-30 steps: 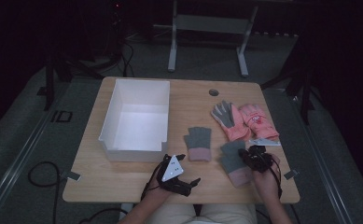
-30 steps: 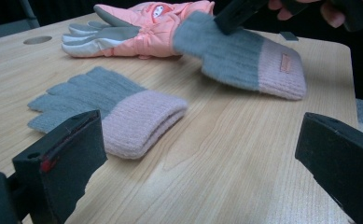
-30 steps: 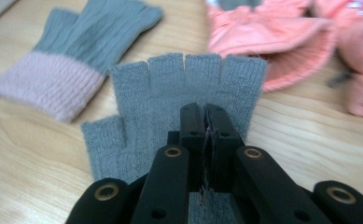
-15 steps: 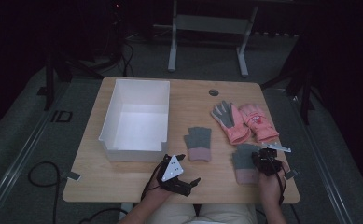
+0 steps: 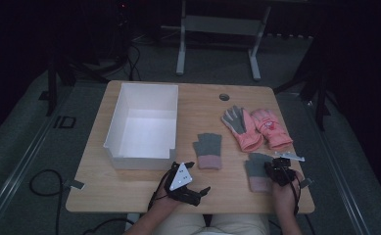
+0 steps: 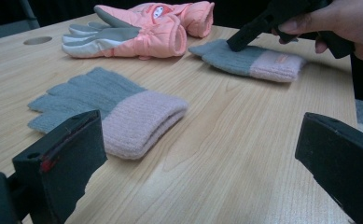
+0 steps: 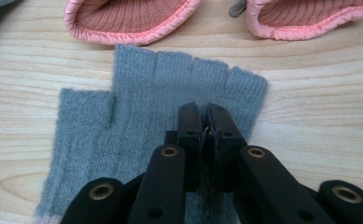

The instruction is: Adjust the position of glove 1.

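Pinching grey knit glove (image 7: 170, 93): tongs (image 7: 206, 121)

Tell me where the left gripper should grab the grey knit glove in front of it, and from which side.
Grip the thick pink cuff of the grey glove, coming in low from the person's side. The cuff lies nearest the open left gripper and stands proud of the table, giving the jaws an edge; the finger end is thin and flat.

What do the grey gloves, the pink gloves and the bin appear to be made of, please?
Grey gloves: knitted yarn, probably wool or acrylic; ribbed stitches and a fuzzy surface show. Pink gloves: smooth padded fabric, likely synthetic, with a ribbed knit lining at the cuffs. Bin: looks like matte white plastic, though the thin, even walls leave that open.
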`<action>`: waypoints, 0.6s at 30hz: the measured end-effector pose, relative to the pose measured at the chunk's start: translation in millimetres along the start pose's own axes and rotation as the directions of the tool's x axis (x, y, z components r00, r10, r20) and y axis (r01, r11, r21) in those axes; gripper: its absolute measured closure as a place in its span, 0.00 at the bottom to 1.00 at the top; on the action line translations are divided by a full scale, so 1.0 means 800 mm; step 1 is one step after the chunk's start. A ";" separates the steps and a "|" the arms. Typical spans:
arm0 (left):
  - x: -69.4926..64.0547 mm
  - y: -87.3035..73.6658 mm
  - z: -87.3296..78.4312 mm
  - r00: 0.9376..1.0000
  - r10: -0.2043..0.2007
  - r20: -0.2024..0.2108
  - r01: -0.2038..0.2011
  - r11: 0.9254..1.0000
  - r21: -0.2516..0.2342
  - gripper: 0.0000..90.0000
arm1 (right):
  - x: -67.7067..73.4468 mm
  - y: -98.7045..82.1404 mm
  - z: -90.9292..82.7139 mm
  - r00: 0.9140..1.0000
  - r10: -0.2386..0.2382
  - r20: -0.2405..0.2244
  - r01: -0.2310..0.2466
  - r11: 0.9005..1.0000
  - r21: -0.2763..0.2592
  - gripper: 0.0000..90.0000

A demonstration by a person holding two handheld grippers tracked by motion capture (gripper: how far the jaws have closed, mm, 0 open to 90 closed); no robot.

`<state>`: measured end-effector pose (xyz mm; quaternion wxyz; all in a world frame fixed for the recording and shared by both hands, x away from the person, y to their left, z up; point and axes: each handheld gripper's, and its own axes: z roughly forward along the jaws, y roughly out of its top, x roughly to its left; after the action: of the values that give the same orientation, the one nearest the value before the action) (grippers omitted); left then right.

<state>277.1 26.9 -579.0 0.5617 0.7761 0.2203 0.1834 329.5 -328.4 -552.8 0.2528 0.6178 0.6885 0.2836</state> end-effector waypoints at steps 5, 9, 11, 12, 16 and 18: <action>0.000 0.000 0.000 1.000 0.000 0.000 0.000 1.000 -0.001 0.01 | -0.006 0.006 -0.007 0.998 -0.053 -0.028 0.052 0.998 -0.022 0.87; 0.000 0.000 0.000 1.000 -0.002 0.001 0.002 1.000 0.003 0.01 | -0.012 0.013 -0.024 0.978 -0.173 -0.120 0.164 0.983 -0.079 0.82; 0.000 0.000 0.000 1.000 0.000 0.001 0.000 1.000 -0.001 0.01 | -0.013 0.014 -0.032 0.967 -0.212 -0.139 0.200 0.975 -0.093 0.80; 0.000 0.000 0.000 1.000 -0.001 0.001 0.001 1.000 0.003 0.01 | -0.014 0.015 -0.034 0.967 -0.207 -0.146 0.197 0.977 -0.082 0.78; 0.000 0.000 0.000 1.000 0.000 -0.001 0.000 1.000 0.000 0.01 | -0.011 0.010 -0.039 0.962 -0.219 -0.160 0.211 0.975 -0.069 0.75; 0.000 0.000 0.001 1.000 0.000 0.000 0.000 1.000 0.003 0.01 | -0.008 0.006 -0.037 0.959 -0.229 -0.166 0.222 0.973 -0.065 0.73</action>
<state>277.2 26.4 -578.9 0.5603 0.7770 0.2208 0.1831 312.6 -337.0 -528.5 0.2372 0.5025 0.7669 0.3211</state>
